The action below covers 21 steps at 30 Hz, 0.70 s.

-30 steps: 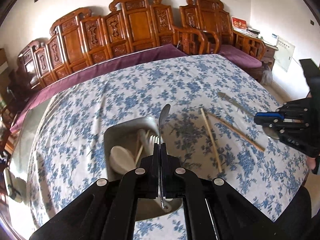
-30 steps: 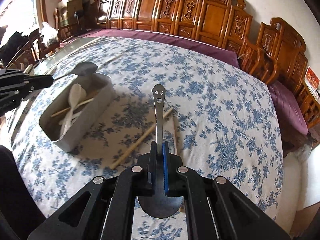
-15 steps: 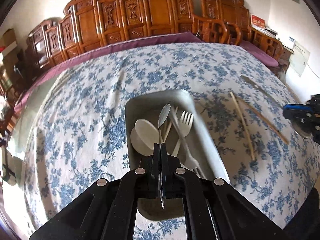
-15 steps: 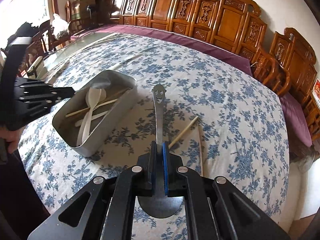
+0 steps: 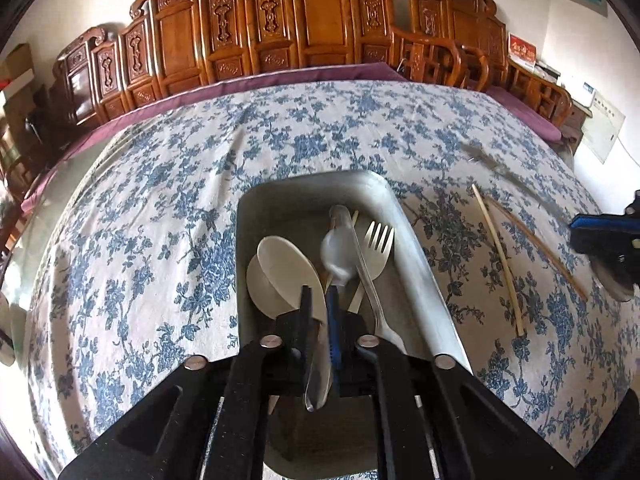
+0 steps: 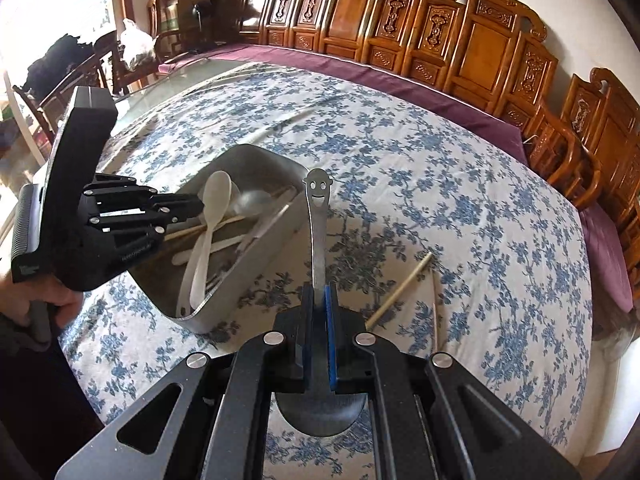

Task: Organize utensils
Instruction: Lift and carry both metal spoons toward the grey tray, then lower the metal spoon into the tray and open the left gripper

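Observation:
A metal tray [image 5: 420,256] on the flowered tablecloth holds white plastic spoons [image 5: 284,268], a fork [image 5: 376,248] and sticks. My left gripper [image 5: 319,308] hovers over the tray; its jaws have parted a little and a metal spoon [image 5: 338,252] hangs loosely between them, bowl tipping down into the tray. My right gripper [image 6: 319,304] is shut on a metal spoon with a smiley-face handle [image 6: 316,216], held above the table right of the tray [image 6: 256,248]. The left gripper [image 6: 188,204] also shows in the right wrist view.
Two chopsticks [image 5: 500,256] lie on the cloth right of the tray, also seen in the right wrist view [image 6: 400,290]. A dark utensil [image 5: 500,168] lies farther back right. Carved wooden chairs [image 5: 320,32] line the table's far edge.
My left gripper moved over the tray and lowered; its jaws loosened and the metal spoon tipped down into the tray. My right gripper moved closer to the tray with its spoon.

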Motion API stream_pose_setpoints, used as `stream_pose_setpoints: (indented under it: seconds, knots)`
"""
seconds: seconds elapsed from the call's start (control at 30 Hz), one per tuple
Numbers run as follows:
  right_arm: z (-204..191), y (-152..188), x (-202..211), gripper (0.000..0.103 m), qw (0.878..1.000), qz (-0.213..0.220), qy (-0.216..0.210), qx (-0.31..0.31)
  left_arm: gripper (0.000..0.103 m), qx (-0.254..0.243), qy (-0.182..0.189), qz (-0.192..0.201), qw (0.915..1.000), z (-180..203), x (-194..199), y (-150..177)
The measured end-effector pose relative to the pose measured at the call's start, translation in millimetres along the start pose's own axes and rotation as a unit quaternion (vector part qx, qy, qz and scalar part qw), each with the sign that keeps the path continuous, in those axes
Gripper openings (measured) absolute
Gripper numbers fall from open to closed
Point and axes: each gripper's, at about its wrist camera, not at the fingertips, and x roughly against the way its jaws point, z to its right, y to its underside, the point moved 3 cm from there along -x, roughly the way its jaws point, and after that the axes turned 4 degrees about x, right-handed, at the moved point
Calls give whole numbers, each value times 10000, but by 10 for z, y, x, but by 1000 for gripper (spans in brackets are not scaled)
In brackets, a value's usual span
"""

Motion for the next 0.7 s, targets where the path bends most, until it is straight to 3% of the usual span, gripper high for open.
stream_pose_setpoints:
  seconds: [0.33,0.53,0.7]
  knots:
    - [-225,-215,-128,7,9997,81,-243,-30,26,186,123,164,9996,-232,152,-68]
    - [-381,-334,-237,7,9988,117,-417,-208,27,278,-34,144,9995,-465,158,-68]
    - [-522,-433,-345,7,9979,134,-542,-337,33,390,-17,188,9991,-618,204,-83]
